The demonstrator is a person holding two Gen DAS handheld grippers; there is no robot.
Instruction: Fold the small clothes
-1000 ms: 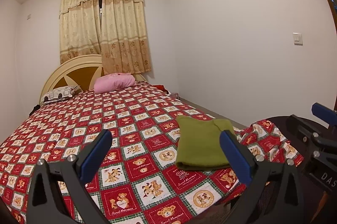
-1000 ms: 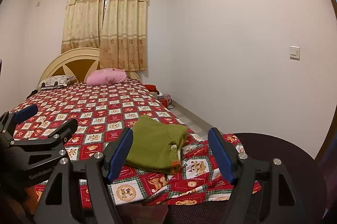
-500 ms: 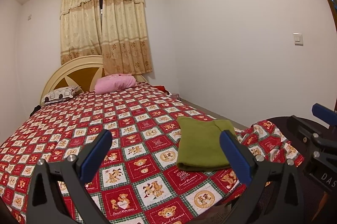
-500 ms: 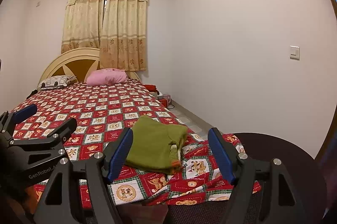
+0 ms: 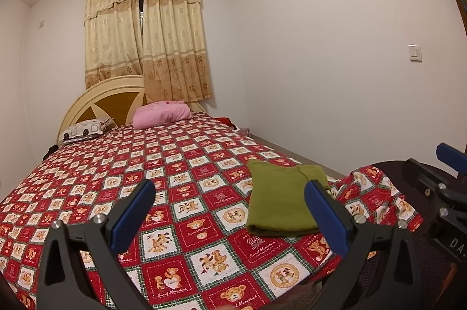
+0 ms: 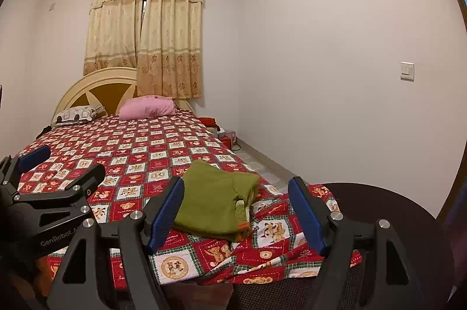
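While both tools (image 5: pixel 230 210) (image 6: pixel 238 210) gape wide, folded green garment (image 5: pixel 277 205) lies on bear-print bedspread (image 5: pixel 175 164); curtains (image 5: pixel 146 38) apparently closed.

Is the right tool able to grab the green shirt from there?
Probably yes. The right tool is open and aimed at the folded green shirt on the bed, with nothing between them.

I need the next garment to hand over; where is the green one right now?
The folded green garment lies on the teddy-bear bedspread near the bed's foot-end corner on the wall side, ahead of both open grippers, far from the pink pillow.
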